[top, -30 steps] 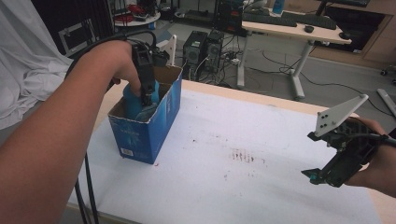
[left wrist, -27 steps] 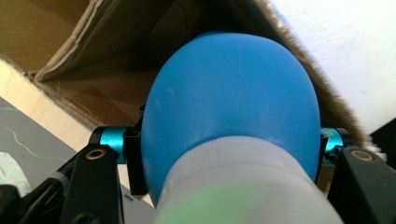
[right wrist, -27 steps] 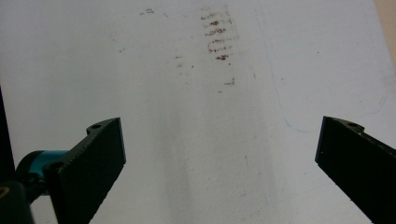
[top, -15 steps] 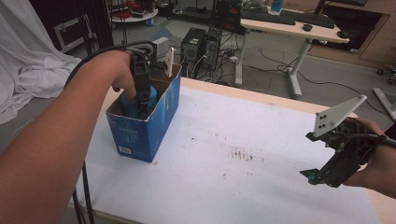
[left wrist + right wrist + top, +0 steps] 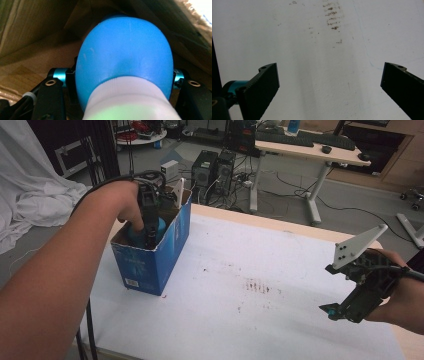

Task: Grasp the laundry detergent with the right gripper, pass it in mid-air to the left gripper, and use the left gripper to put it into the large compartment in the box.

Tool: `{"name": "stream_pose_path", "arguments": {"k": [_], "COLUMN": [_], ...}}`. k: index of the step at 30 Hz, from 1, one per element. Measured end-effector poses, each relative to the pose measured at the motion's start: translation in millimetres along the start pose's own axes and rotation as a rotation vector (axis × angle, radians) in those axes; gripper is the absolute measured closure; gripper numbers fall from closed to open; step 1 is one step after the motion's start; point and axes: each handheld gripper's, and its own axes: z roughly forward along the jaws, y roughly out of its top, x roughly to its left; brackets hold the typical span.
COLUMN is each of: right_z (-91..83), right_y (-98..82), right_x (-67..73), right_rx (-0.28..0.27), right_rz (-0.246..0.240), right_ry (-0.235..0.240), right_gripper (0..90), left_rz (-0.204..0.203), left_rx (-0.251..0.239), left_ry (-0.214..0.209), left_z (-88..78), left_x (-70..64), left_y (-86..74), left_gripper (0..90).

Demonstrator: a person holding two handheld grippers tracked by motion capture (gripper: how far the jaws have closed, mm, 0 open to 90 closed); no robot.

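The left gripper (image 5: 148,232) is reaching down inside the open blue box (image 5: 150,262), its jaws sitting on either side of a blue bottle (image 5: 123,57) with a white neck, seemingly clamped on it, though the contact itself is hidden. Well off to the right of it, the right gripper (image 5: 350,307) is hovering over the stained white tabletop (image 5: 317,50) with its jaws spread wide, holding nothing.

One blue box (image 5: 150,257) stands on the one white table (image 5: 280,280), with one blue bottle (image 5: 125,52) inside the box (white at its near end). Two grippers: left gripper (image 5: 149,227) in the box, right gripper (image 5: 336,311) well apart from it.
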Motion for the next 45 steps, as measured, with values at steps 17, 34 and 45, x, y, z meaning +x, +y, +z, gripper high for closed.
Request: {"name": "stream_pose_path", "arguments": {"k": [17, 34, 45], "right_z": [-0.3, -0.6, -3.6], "right_y": [-6.7, -8.0, -3.1], "right_x": [-0.7, -8.8, -16.5], "right_rx": [-0.005, 0.0, 0.047], "right_rz": [0.01, 0.027, 0.015], "right_ry": [0.001, 0.007, 0.011], "right_gripper": [1.3, 1.2, 1.3], "left_rz": [-0.057, -0.053, 0.107], "left_rx": [-0.048, -0.132, -0.135], "left_ry": [0.023, 0.085, 0.12], "left_z": [-28.5, -90.9, -117.8], "left_x": [-4.1, -19.2, -57.0], "left_y": [-4.7, -12.6, 12.6], "left_gripper": [22.9, 14.4, 11.0]}}
